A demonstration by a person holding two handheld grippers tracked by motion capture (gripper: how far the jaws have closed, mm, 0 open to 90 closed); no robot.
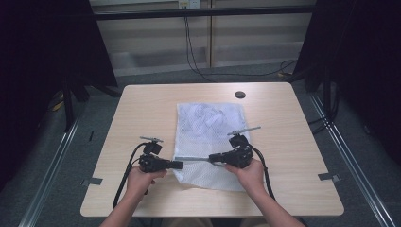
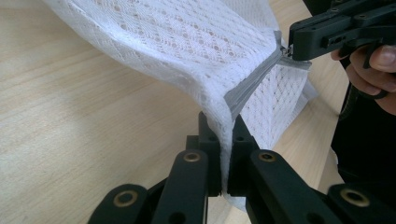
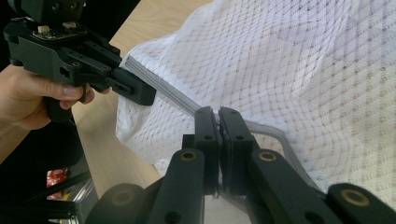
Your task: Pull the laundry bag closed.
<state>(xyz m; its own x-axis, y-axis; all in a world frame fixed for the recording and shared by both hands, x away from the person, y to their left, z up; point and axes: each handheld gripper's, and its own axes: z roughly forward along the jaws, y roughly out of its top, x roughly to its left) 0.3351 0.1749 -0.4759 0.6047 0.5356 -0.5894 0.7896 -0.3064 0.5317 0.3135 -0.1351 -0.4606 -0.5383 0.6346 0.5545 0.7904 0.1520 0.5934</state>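
The white mesh laundry bag (image 1: 210,142) is lying mid-table on the wooden table (image 1: 142,113), with something white bundled inside. I'm pinching its edge at the end of the grey zipper (image 2: 247,86) with my left gripper (image 2: 223,140), jaws clamped tight on the fabric. My right gripper (image 3: 218,122) is squeezing shut on the zipper further along, so it's stretching taut between both.

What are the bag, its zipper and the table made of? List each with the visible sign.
Mesh bag: white synthetic-looking net fabric; diamond holes show the table through.
Zipper: grey woven tape; teeth material unclear.
Table: pale wood-look top, likely laminate; matte, straight printed-looking grain.
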